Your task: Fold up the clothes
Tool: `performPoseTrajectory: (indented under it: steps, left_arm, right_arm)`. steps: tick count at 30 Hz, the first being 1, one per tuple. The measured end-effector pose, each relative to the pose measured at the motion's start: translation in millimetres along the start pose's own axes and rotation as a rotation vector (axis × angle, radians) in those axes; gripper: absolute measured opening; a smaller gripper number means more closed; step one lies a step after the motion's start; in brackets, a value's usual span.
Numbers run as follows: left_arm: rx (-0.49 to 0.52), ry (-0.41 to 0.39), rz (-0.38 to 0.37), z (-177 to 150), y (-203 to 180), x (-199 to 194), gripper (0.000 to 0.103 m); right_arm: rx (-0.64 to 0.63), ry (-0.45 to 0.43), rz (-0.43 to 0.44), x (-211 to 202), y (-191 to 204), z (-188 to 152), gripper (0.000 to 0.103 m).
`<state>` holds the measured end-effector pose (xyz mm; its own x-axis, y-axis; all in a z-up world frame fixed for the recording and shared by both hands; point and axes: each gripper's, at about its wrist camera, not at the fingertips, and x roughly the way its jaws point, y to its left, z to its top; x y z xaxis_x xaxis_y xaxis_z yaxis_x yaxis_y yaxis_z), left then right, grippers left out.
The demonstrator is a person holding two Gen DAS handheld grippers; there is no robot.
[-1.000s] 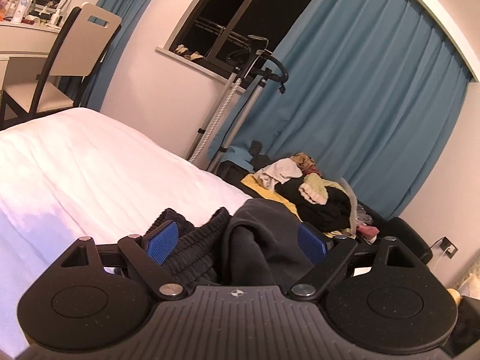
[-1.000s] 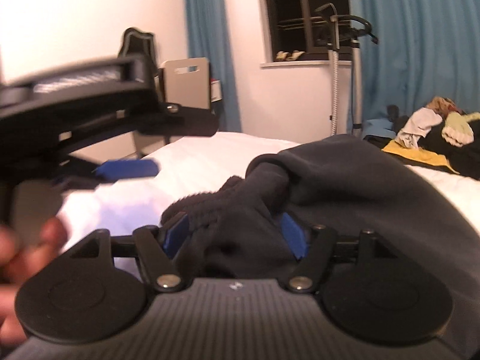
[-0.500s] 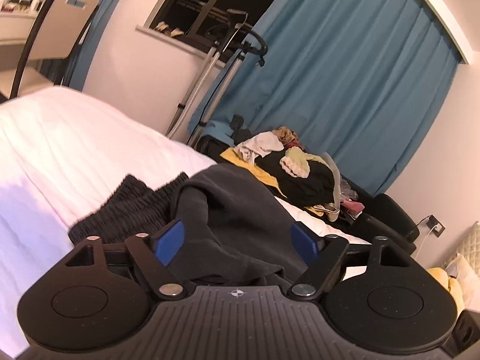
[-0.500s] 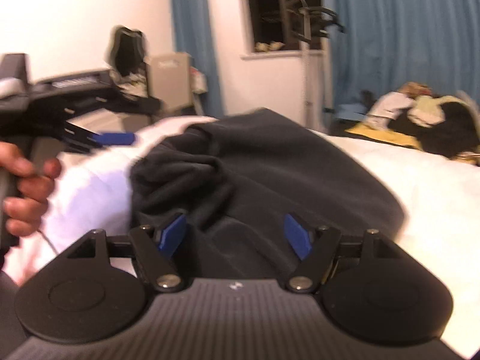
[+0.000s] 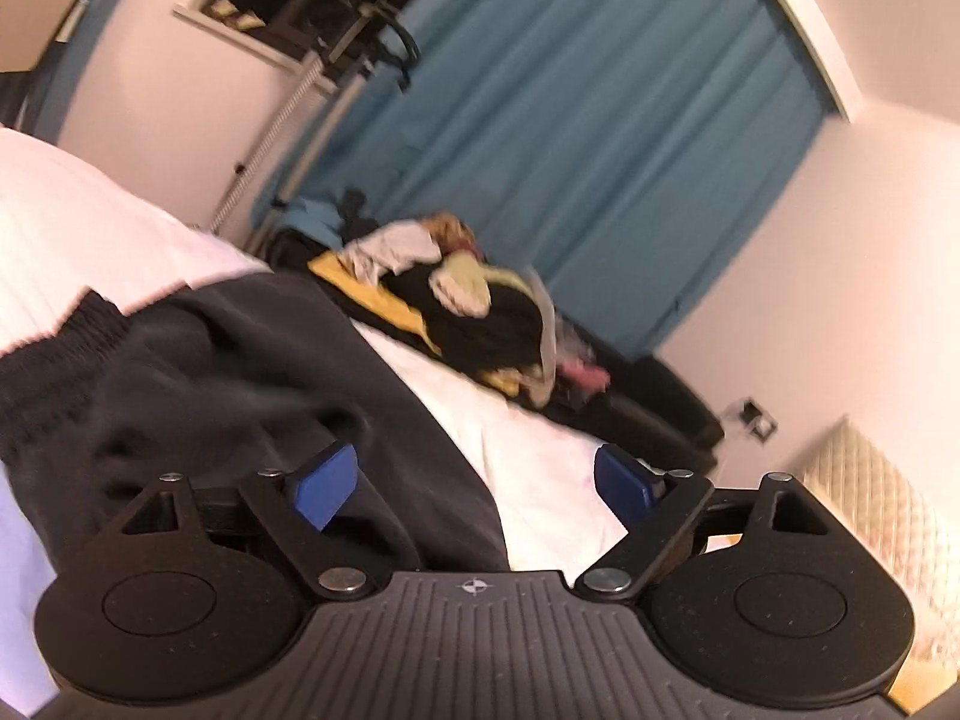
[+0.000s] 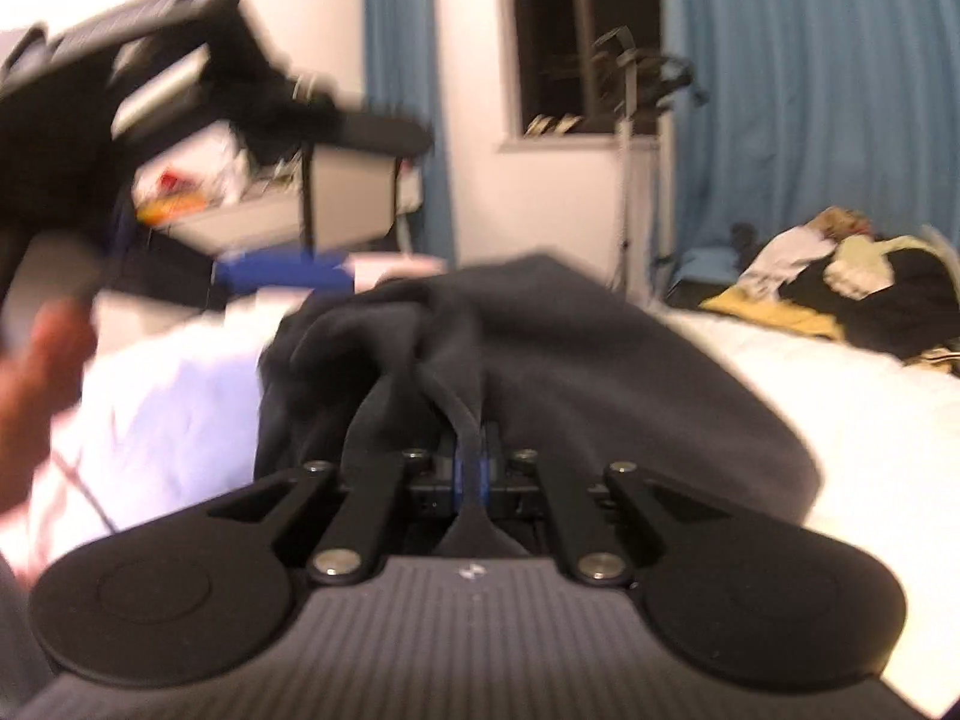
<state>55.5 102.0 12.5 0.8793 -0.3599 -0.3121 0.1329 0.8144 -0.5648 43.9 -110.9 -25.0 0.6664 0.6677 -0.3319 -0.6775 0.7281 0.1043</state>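
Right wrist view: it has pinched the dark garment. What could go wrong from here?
1. The right gripper is shut on a thin bunched ridge of the dark garment; it may slip out when pulled.
2. The left gripper is open with cloth only at one pad, so a one-sided pull may skew the fold.
3. The garment is crumpled on the bed; creases may get folded in.

Dark grey garment, plain weave; ribbed black waistband at left. White bedsheet, lilac tint near left. Left gripper: matte black body, blue pads. Right gripper: black, blue pads barely showing. Far right: clothes pile in black, yellow, cream, pink. Teal-blue curtain, vertical folds. Walls white.
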Motion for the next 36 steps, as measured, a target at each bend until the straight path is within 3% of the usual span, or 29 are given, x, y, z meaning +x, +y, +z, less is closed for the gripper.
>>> performPoseTrajectory:
  steps: [2,5,9,11,18,23,28,31,34,35,36]
  left_arm:
    - [-0.034,0.04,0.022,-6.9,5.9,10.2,0.089]
    - [-0.184,0.095,0.045,-12.1,33.6,22.3,0.089]
    - [-0.248,0.068,0.107,-9.9,59.4,24.6,0.091]
    - [-0.309,0.076,0.086,-11.8,70.4,25.8,0.093]
    - [-0.356,0.087,0.046,-18.8,74.2,32.2,0.092]
    - [-0.538,0.081,-0.048,-29.9,94.0,46.2,0.094]
    - [-0.62,-0.009,-0.002,-34.0,116.2,51.9,0.094]
    - [-0.585,-0.144,0.048,-24.5,118.9,35.6,0.09]
    - [-0.585,-0.188,0.058,-10.8,134.4,30.5,0.088]
    - [-0.611,-0.19,0.058,-7.7,142.2,31.0,0.086]
    - [-0.63,-0.193,0.063,-5.3,148.8,31.2,0.076]
  right_arm:
    - [0.018,-0.019,-0.014,-7.5,-2.3,3.7,0.005]
    - [0.029,-0.024,-0.03,-14.2,-2.7,5.8,0.005]
    - [0.02,-0.047,-0.03,-19.0,0.8,6.5,0.005]
    - [0.014,-0.055,-0.032,-19.8,2.7,7.0,0.005]
    - [0.081,-0.06,-0.078,-21.8,-8.0,6.7,0.004]
    - [0.157,-0.065,-0.047,-27.1,-16.8,5.9,0.005]
    - [0.105,-0.061,-0.047,-29.1,-8.8,4.7,0.005]
    - [0.07,-0.059,-0.063,-30.5,-5.2,2.5,0.005]
    - [0.028,-0.038,-0.047,-29.7,1.5,-3.8,0.005]
    - [0.002,-0.022,-0.032,-28.6,7.5,-7.0,0.005]
    - [-0.037,0.0,-0.018,-26.2,15.8,-11.0,0.005]
